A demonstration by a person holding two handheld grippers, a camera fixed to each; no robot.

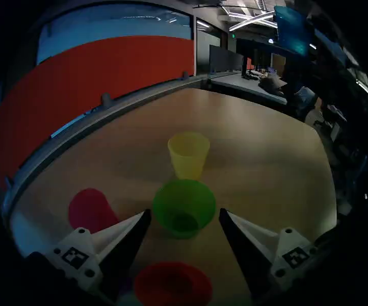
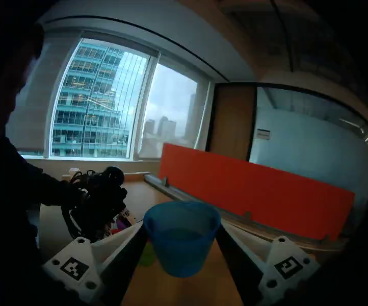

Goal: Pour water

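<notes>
In the right gripper view a blue cup (image 2: pixel 182 244) with water in it hangs upright above the table, and my right gripper (image 2: pixel 181 228) is shut on its sides. On the wooden table (image 1: pixel 265 163) in the left gripper view stands a green cup (image 1: pixel 184 208); my left gripper (image 1: pixel 184 213) is open with a fingertip on either side of it and small gaps showing. Just beyond the green cup is a yellow cup (image 1: pixel 188 154). A magenta cup (image 1: pixel 89 209) stands to the left and a red cup (image 1: pixel 173 283) nearest the camera.
An orange divider panel (image 1: pixel 97 76) runs along the table's far left edge. The other gripper and the hand holding it (image 2: pixel 100 204) show at the left of the right gripper view, with a dark sleeve (image 2: pixel 16 188). Desks and chairs (image 1: pixel 281 84) stand beyond the table.
</notes>
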